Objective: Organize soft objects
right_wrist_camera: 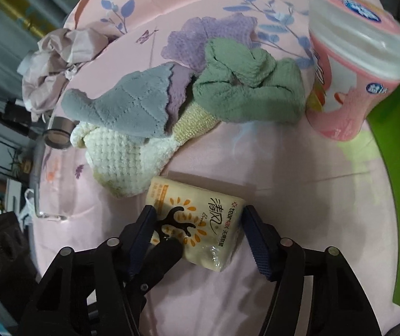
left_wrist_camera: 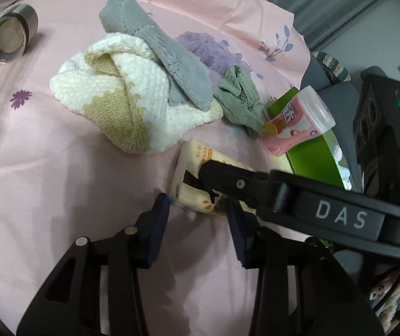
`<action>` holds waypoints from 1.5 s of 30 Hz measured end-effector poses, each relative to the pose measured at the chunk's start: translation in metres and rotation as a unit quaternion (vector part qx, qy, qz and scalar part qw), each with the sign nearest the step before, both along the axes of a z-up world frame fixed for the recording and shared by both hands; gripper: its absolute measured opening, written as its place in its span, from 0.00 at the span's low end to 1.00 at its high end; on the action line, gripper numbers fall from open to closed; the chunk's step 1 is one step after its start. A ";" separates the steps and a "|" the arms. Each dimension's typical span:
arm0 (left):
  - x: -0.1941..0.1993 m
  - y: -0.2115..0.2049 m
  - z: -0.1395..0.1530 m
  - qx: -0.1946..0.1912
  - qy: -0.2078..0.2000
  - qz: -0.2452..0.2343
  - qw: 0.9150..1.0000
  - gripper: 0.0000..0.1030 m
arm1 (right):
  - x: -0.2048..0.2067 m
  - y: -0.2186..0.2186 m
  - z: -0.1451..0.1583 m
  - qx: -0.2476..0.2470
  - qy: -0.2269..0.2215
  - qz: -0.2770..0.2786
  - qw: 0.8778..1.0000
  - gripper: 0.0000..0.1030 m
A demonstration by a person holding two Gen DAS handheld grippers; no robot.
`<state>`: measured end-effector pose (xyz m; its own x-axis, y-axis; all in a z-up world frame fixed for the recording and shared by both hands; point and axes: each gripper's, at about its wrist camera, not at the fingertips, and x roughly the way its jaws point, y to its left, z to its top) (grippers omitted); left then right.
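Note:
A cream tissue pack (left_wrist_camera: pixel 193 173) (right_wrist_camera: pixel 200 224) lies on the pink floral sheet (left_wrist_camera: pixel 60 182). My left gripper (left_wrist_camera: pixel 197 200) has its blue pads against the pack's near end, shut on it. My right gripper (right_wrist_camera: pixel 198 210) straddles the same pack, and its pads touch both sides. One right finger (left_wrist_camera: pixel 228 180) crosses over the pack in the left wrist view. A left finger (right_wrist_camera: pixel 166 252) lies on the pack's corner in the right wrist view. Behind sit a cream-and-tan towel (left_wrist_camera: pixel 116 92) (right_wrist_camera: pixel 121 156), a grey cloth (left_wrist_camera: pixel 158 44) (right_wrist_camera: pixel 121 103), a green cloth (left_wrist_camera: pixel 239 98) (right_wrist_camera: pixel 250 89) and a purple cloth (left_wrist_camera: pixel 205 47) (right_wrist_camera: pixel 200 36).
A pink wipes canister (left_wrist_camera: pixel 292 123) (right_wrist_camera: pixel 354 70) stands beside a green box (left_wrist_camera: pixel 314 162) (right_wrist_camera: pixel 396 168) at the sheet's edge. A metal tin (left_wrist_camera: pixel 12 36) (right_wrist_camera: pixel 60 137) lies on its side beyond the towels. Crumpled pink fabric (right_wrist_camera: pixel 60 56) sits farther back.

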<state>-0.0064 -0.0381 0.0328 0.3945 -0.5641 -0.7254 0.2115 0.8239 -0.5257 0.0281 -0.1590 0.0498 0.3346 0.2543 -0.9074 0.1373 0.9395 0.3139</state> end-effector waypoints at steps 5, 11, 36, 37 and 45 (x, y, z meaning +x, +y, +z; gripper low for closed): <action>-0.009 -0.008 0.020 0.004 -0.040 0.004 0.999 0.38 | -0.008 -0.001 0.020 -0.009 -0.038 0.008 0.999 0.64; -0.019 -0.018 0.049 0.003 -0.085 -0.012 0.996 0.38 | -0.022 -0.010 0.056 -0.020 -0.094 0.012 0.995 0.64; -0.035 -0.183 0.112 0.040 -0.159 -0.179 0.970 0.38 | -0.089 -0.174 0.106 0.036 -0.189 -0.171 0.966 0.64; -0.034 -0.190 0.109 0.043 -0.155 -0.185 0.970 0.38 | -0.090 -0.179 0.105 0.037 -0.187 -0.176 0.966 0.64; -0.025 -0.227 0.088 0.053 -0.117 -0.212 0.969 0.38 | -0.088 -0.216 0.078 0.051 -0.146 -0.232 0.960 0.64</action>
